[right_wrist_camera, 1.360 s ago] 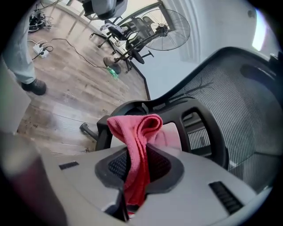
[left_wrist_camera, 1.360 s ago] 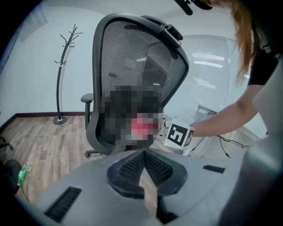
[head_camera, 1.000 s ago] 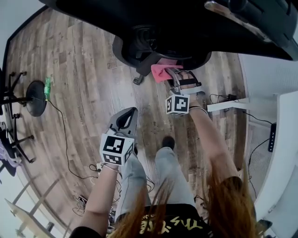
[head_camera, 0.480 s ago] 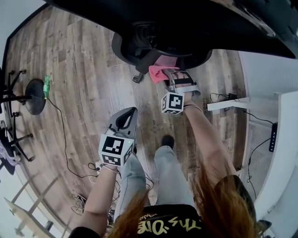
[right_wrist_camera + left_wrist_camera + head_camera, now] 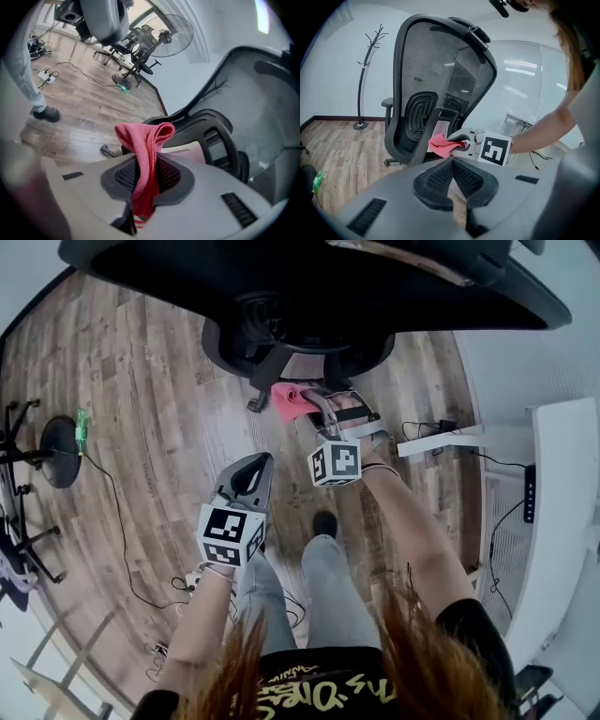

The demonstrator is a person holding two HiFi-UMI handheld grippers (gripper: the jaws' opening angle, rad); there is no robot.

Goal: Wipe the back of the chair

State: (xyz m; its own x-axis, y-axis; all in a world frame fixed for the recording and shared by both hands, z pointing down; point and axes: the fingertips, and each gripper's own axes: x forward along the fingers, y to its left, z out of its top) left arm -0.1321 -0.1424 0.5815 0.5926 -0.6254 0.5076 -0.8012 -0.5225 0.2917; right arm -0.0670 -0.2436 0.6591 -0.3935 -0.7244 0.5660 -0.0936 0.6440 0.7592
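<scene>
So the right gripper (image 5: 146, 180) was clamped tight on a pink folded cloth (image 5: 146, 140), which stuck up from between the jaws in a loop, with a bit hanging down below them. In the head view it was stretched out ahead of the person, low down, pointing at the lower rear of the black mesh-backed office chair (image 5: 440, 70). The cloth sat right up by the chair's black lumbar frame, just above the base. Honestly I couldn't tell if it was actually pressing on the frame or only just beside it. The left gripper (image 5: 453, 159) was pulled back nearer the person's legs, well apart from the chair, with its jaw tips closed together and nothing in them. From its own view you could see the other gripper with the cloth, and the whole curved backrest standing upright. All of this was over a brown wood-plank floor (image 5: 141, 381). A black coat stand (image 5: 365, 84) stood off to the side by the wall, with a small green bottle (image 5: 82, 418) on the floor next to its base, and a white desk (image 5: 553, 521) ran along the person's right.
</scene>
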